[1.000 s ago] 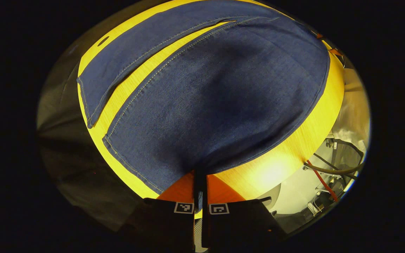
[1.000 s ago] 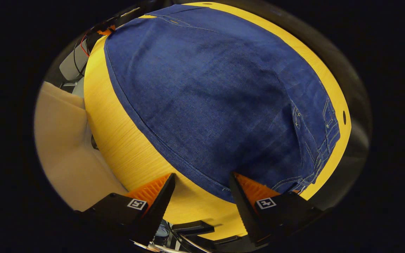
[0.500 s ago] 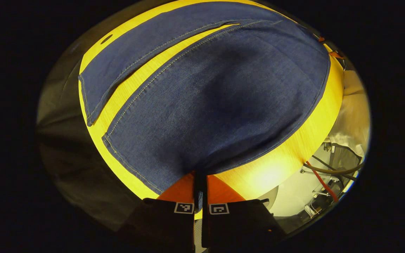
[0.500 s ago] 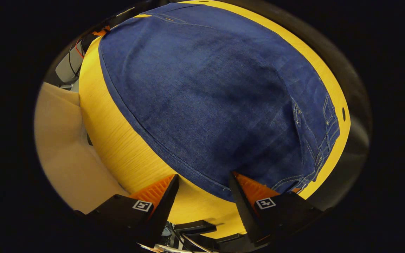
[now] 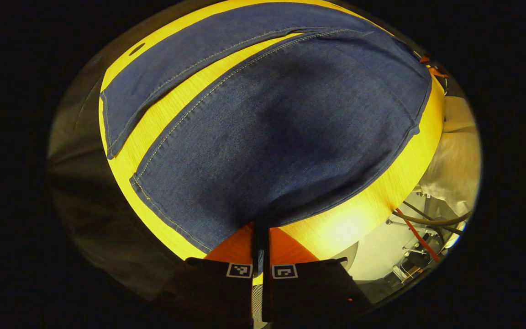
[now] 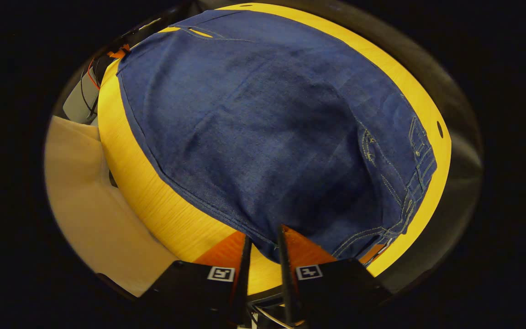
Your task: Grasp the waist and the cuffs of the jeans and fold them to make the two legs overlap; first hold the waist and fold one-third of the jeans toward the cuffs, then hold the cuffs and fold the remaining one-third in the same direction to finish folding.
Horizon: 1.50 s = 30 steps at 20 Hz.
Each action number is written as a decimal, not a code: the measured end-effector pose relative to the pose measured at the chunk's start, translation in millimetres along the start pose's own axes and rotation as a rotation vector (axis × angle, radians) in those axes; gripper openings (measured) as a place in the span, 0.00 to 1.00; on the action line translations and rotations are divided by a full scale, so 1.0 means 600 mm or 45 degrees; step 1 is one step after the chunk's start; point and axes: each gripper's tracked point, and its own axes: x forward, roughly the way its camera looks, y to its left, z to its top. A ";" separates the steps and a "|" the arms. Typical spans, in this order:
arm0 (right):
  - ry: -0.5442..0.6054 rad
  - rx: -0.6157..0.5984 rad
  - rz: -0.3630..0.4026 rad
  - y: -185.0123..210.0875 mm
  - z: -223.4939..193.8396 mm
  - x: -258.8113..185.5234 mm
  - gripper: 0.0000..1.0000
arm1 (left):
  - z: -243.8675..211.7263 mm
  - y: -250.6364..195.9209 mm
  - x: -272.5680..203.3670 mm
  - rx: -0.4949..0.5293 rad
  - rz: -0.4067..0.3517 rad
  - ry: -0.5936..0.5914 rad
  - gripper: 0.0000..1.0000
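Denim jeans [image 5: 290, 137] lie spread flat on a yellow wood-grain desk [image 5: 368, 214], covering most of its top. In the left gripper view both legs run side by side with a strip of desk between them; the cuffs lie at the left, near the desk's edge. Left tongs [image 5: 260, 233] are pinched together on the near leg's side hem, fingers nearly touching with cloth between.

In the right gripper view the waist [image 6: 416, 160] sits at the right, belt loops and pocket stitching visible. Right tongs [image 6: 263, 246] are narrowed to a small gap over the jeans' near edge by the waist; cloth sits between the fingers, but I cannot tell whether both press on it. Cables [image 5: 427, 224] hang beyond the desk.
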 end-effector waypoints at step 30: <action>-0.523 1.106 -0.395 -0.055 0.073 -0.143 0.02 | 0.069 -0.014 -0.053 -0.958 -0.162 -0.676 0.00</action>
